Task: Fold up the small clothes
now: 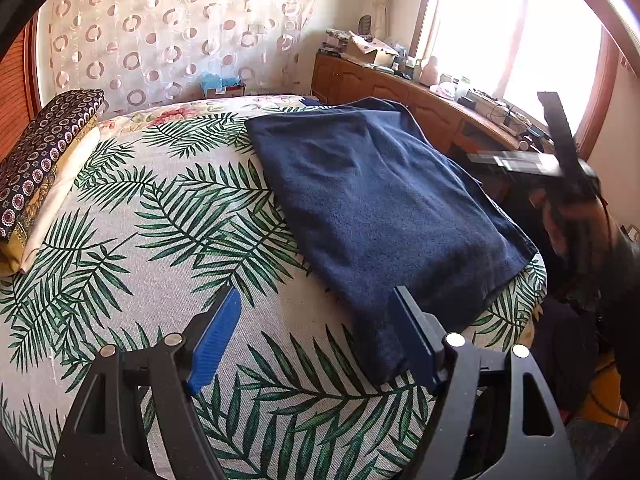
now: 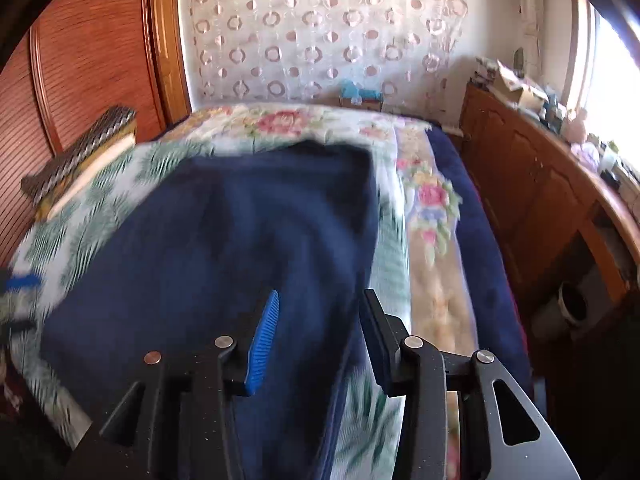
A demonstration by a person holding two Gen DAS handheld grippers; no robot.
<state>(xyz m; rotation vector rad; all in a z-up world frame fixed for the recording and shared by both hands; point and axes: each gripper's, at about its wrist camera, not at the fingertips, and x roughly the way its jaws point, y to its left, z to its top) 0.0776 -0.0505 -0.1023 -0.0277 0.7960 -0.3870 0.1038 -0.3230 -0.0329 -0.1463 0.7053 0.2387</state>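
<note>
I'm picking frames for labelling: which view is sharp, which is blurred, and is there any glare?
Left wrist view: sharp on the navy cloth and the leaf-print bedspread, though the window is blown out white. Right wrist view: cloth and bedspread are motion-smeared; only its own fingers are crisp.

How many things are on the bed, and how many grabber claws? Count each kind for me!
Dark blue folded cloth: 1
Patterned pillows stacked at the bed's far left: 2
Grippers, left gripper and right gripper: 2
Total: 5
</note>
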